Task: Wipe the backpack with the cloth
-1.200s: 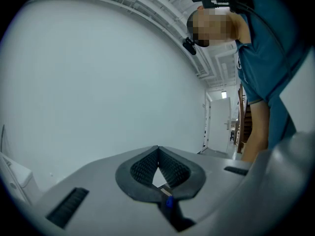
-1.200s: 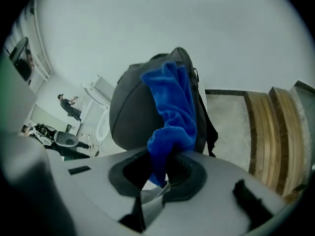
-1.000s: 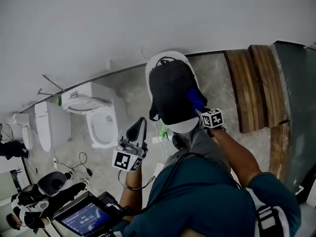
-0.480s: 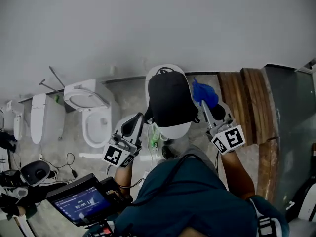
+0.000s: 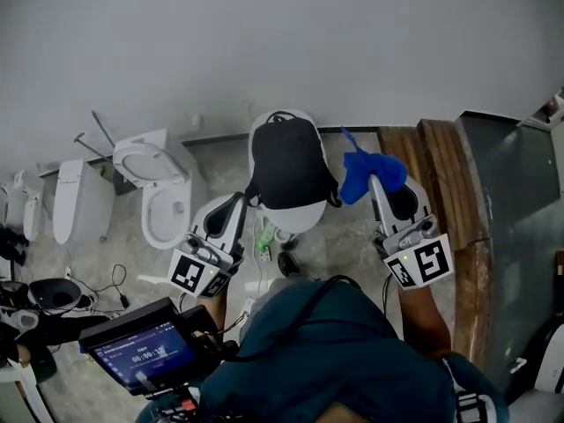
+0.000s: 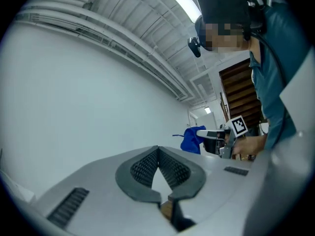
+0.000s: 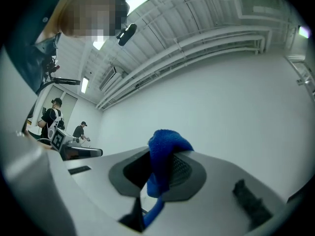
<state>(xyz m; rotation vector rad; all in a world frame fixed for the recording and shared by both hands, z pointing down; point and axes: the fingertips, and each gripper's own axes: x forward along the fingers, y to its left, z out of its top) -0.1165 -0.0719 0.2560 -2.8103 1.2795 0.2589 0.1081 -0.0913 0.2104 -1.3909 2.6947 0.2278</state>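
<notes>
The black backpack point(image 5: 287, 161) lies on a white rounded stand point(image 5: 293, 219) by the wall, in the head view only. To its right, off the pack, my right gripper point(image 5: 377, 181) is shut on the blue cloth point(image 5: 365, 174). In the right gripper view the blue cloth point(image 7: 165, 157) bunches between the jaws of the right gripper point(image 7: 165, 149) and hangs down. Left of the stand, my left gripper point(image 5: 236, 202) is raised and touches nothing. Its own view shows the left gripper point(image 6: 157, 150) shut with nothing between the pads, and the blue cloth point(image 6: 192, 139) beyond, against the bare wall.
White toilets point(image 5: 159, 188) line the wall at the left. Wooden planks point(image 5: 441, 179) lean at the right beside a dark panel point(image 5: 515, 201). A device with a lit screen point(image 5: 139, 355) sits at lower left. A small green item point(image 5: 263, 236) lies on the floor under the stand.
The right gripper has lifted the cloth off the backpack and drawn it to the right. The left gripper has risen beside the stand. Both gripper views now face the wall.
</notes>
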